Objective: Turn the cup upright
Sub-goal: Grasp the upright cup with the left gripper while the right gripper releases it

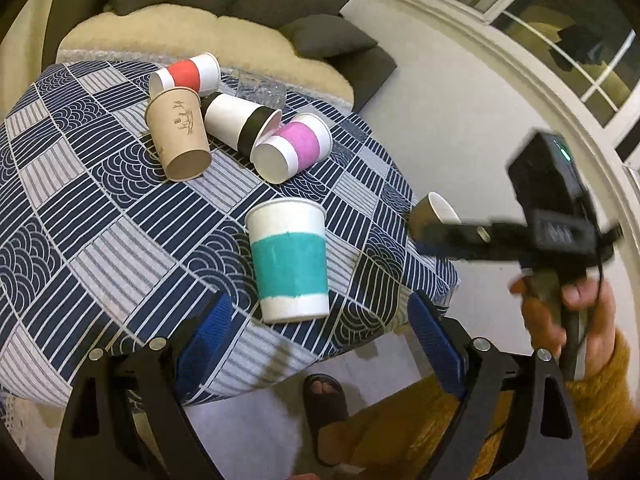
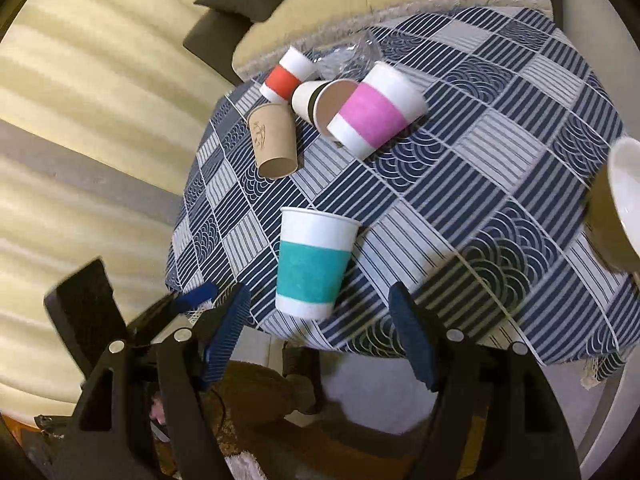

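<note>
A white cup with a teal band (image 1: 289, 258) (image 2: 312, 262) stands upright near the front edge of the patterned table (image 1: 100, 220) (image 2: 500, 160). Behind it lie several cups on their sides: a brown one (image 1: 178, 134) (image 2: 274, 142), a red-banded one (image 1: 188, 74) (image 2: 286, 76), a black-banded one (image 1: 240, 120) (image 2: 320, 100) and a pink-banded one (image 1: 294, 148) (image 2: 376, 110). My left gripper (image 1: 320, 328) is open just short of the teal cup. My right gripper (image 2: 320, 320) is open and empty in front of the same cup.
A brown cup with a white inside (image 1: 434, 210) (image 2: 616, 204) is at the table's right edge. A crumpled clear plastic piece (image 1: 260, 90) lies at the back. A sofa with cushions (image 1: 240, 12) stands behind the table. A sandalled foot (image 1: 324, 404) is on the floor below.
</note>
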The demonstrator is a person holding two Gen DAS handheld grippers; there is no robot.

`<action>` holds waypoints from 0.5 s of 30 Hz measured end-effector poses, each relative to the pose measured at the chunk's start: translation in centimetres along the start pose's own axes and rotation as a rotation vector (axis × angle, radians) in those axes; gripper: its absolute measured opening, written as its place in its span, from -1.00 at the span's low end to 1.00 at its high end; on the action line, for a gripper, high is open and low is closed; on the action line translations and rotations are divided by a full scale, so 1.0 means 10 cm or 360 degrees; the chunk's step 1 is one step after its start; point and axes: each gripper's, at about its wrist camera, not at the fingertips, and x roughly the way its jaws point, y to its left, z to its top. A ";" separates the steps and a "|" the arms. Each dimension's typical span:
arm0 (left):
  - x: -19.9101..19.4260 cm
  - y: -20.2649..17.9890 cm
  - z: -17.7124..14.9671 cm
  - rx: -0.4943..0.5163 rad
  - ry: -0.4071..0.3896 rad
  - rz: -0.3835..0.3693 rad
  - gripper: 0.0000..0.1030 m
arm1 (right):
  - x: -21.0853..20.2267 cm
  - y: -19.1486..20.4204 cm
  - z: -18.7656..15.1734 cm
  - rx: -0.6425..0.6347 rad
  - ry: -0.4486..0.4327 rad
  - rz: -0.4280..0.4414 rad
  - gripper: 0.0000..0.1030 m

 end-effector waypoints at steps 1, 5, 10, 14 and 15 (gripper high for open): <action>0.04 -0.02 0.05 -0.0008 0.0027 0.0028 0.70 | -0.01 -0.02 -0.03 0.0003 -0.0013 0.0003 0.39; 0.27 -0.09 0.23 -0.0051 0.0184 0.0168 0.70 | -0.10 -0.19 -0.19 0.0010 -0.0065 0.0021 0.39; 0.58 -0.26 0.38 0.0007 0.0404 0.0339 0.70 | -0.07 -0.40 -0.40 0.0041 -0.0084 0.0077 0.39; 0.76 -0.34 0.43 0.0037 0.0505 0.0412 0.70 | 0.02 -0.48 -0.52 0.0020 -0.0094 0.0096 0.39; 0.80 -0.35 0.43 0.0041 0.0517 0.0434 0.70 | 0.04 -0.49 -0.54 0.0021 -0.0094 0.0108 0.39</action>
